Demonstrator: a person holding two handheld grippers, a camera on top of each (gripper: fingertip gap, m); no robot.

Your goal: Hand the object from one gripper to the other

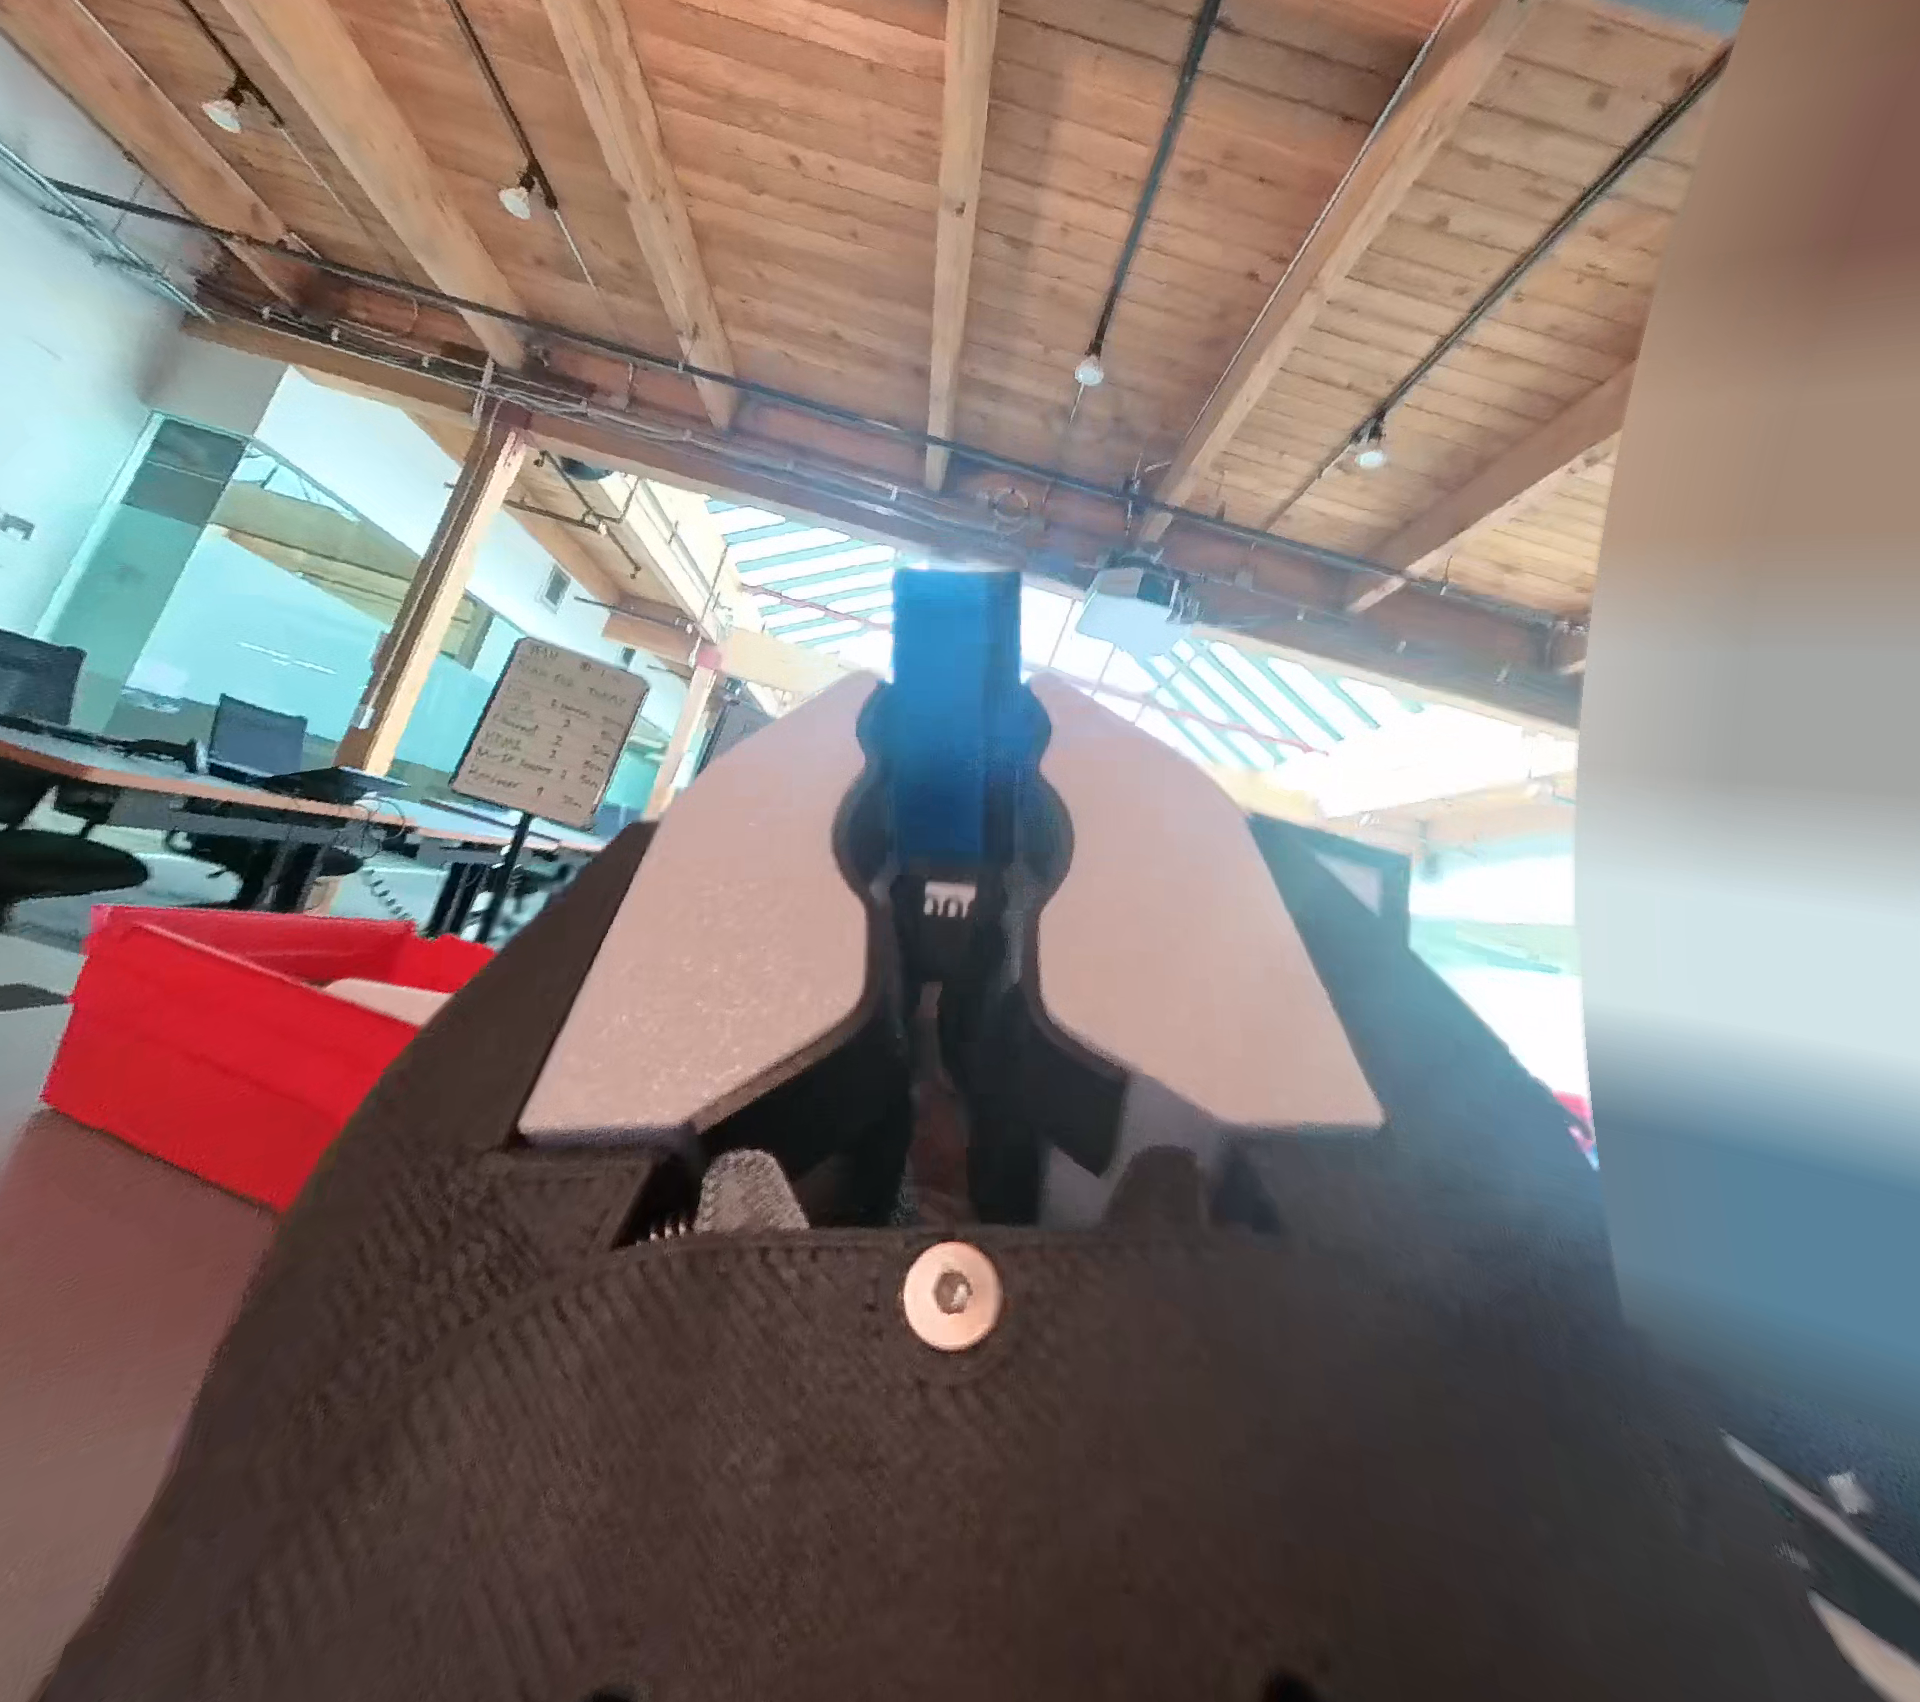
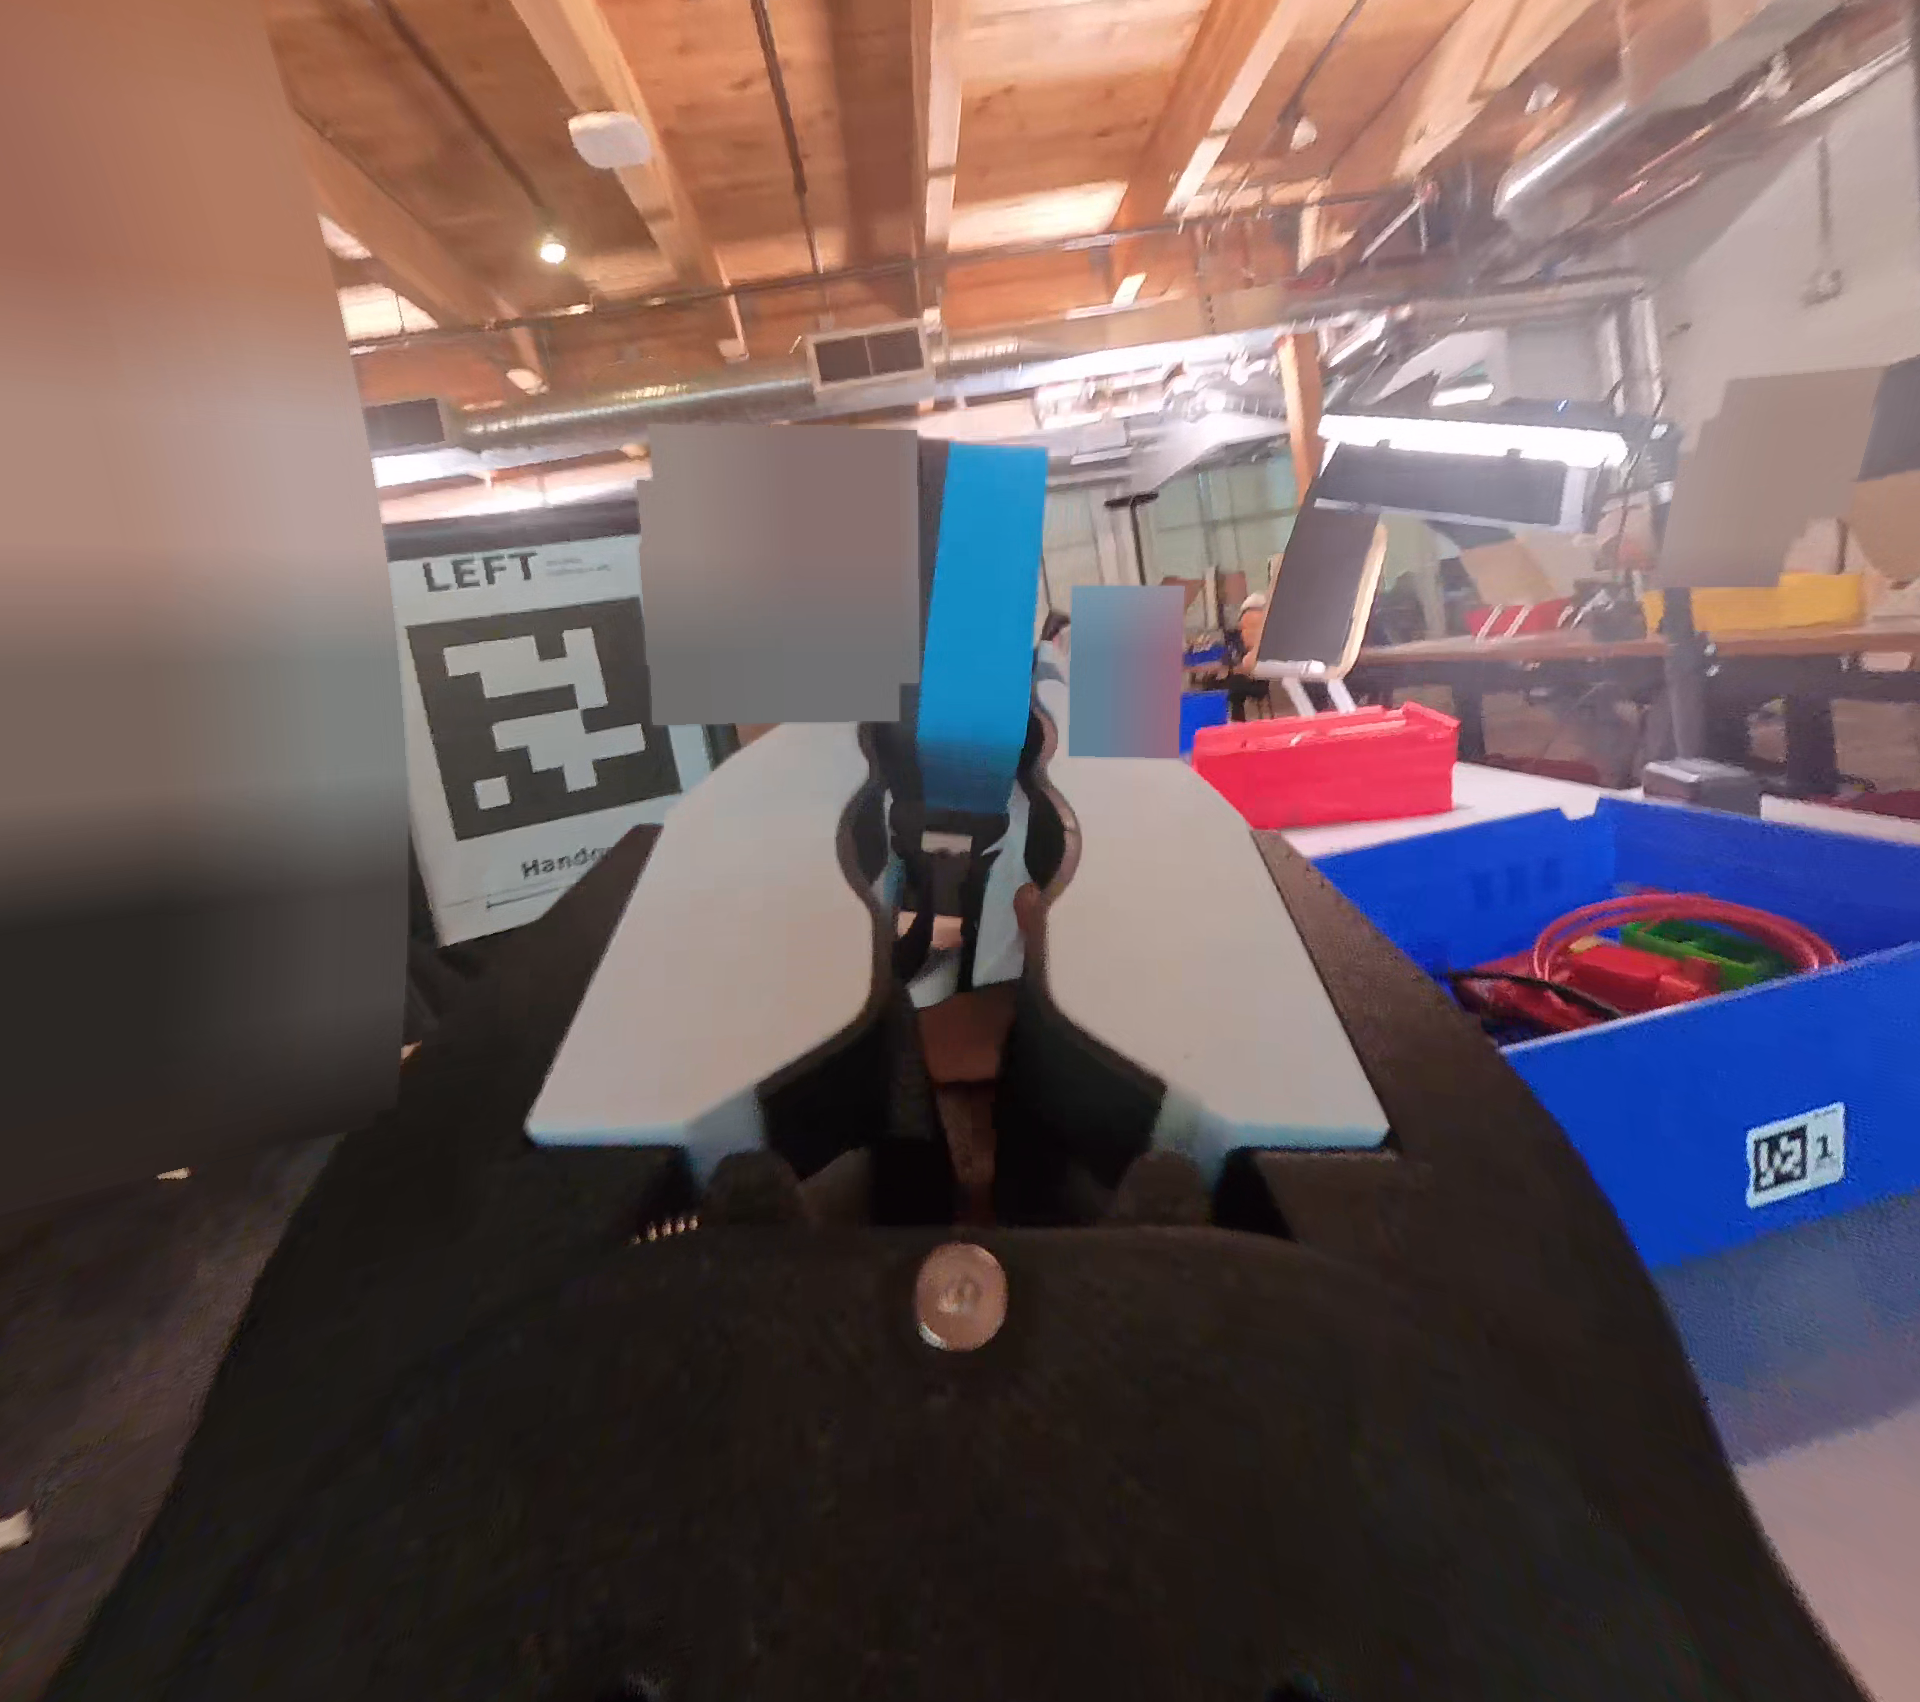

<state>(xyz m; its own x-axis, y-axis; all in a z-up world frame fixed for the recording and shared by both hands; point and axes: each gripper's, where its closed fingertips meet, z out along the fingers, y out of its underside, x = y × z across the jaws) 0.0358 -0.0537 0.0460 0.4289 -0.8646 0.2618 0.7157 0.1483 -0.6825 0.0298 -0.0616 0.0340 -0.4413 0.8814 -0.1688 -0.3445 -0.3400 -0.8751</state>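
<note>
**Handover, mid-step: both tongs pinching blue**

I'm seeing the left tongs (image 1: 954,707) pointing up at the ceiling, nearly closed, pinching a blue bar (image 1: 935,644) that is sticking out past the tips. The right wrist view is showing much the same. The right tongs (image 2: 956,748) are also tipping upward, nearly closed, with a lighter-looking blue bar (image 2: 982,613) standing between the tips and leaning slightly right.

I can't tell whether this is one bar held from two sides or two pieces. Neither view is clearly showing the other tongs. A marker board (image 2: 540,717) is sitting just left of the right tongs, partly behind a blur patch. A red bin (image 1: 208,1039) is lying low on the left, a blue bin (image 2: 1662,1081) low on the right, and both are well away from the bar.

My read is that the exchange is partway through, with the bar in the air and nothing resting on the surface.

To do this step well:
- I'm confirming the receiving tongs are biting squarely on the flat faces, well down the bar and not on the tip.
- I'm opening the giving tongs only once that bite is firm, and opening slowly.
- I'm backing the giving tongs straight off along the bar's length, so they aren't twisting it.
- I'm holding both wrists quiet, since the bar in the right view is already tilting and a sideways tug could lever it loose.
</note>
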